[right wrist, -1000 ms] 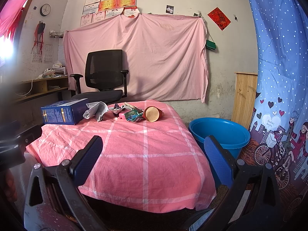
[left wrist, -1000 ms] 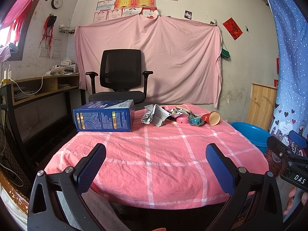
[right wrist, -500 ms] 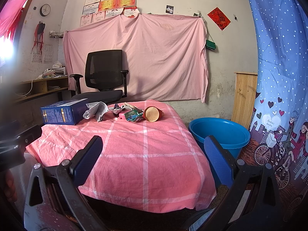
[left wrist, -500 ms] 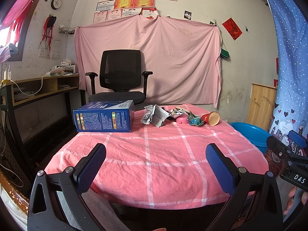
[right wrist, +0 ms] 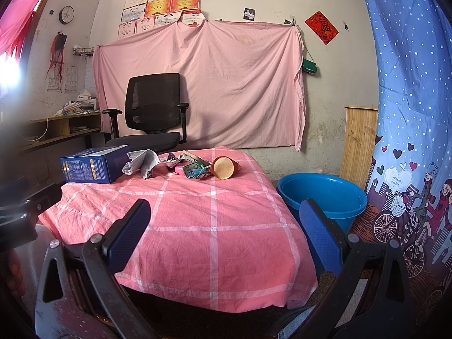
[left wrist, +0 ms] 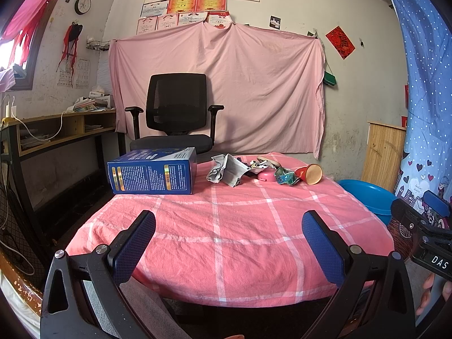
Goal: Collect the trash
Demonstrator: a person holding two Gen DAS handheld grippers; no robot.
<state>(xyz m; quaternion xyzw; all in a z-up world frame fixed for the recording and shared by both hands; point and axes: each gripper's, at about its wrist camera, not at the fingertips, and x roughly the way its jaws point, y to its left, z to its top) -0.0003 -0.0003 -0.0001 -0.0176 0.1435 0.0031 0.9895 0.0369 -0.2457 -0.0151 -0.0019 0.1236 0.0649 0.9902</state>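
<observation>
Trash lies at the far side of a table with a pink checked cloth (left wrist: pixel 226 226) (right wrist: pixel 197 226): a blue carton (left wrist: pixel 152 173) (right wrist: pixel 90 166), crumpled grey paper (left wrist: pixel 226 169) (right wrist: pixel 141 163), a small pink item (left wrist: pixel 267 175), a green wrapper (left wrist: pixel 285 176) (right wrist: pixel 195 171) and a red paper cup on its side (left wrist: pixel 309 173) (right wrist: pixel 224 167). A blue plastic tub (right wrist: pixel 322 197) (left wrist: pixel 367 195) stands on the floor right of the table. My left gripper (left wrist: pixel 228 240) is open and empty over the near table edge. My right gripper (right wrist: pixel 224 231) is open and empty, at the near right edge.
A black office chair (left wrist: pixel 176 118) stands behind the table before a pink sheet on the wall. A desk with shelves (left wrist: pixel 56 132) is at the left. A blue curtain (right wrist: pixel 409 113) and a wooden cabinet (right wrist: pixel 358 141) are at the right.
</observation>
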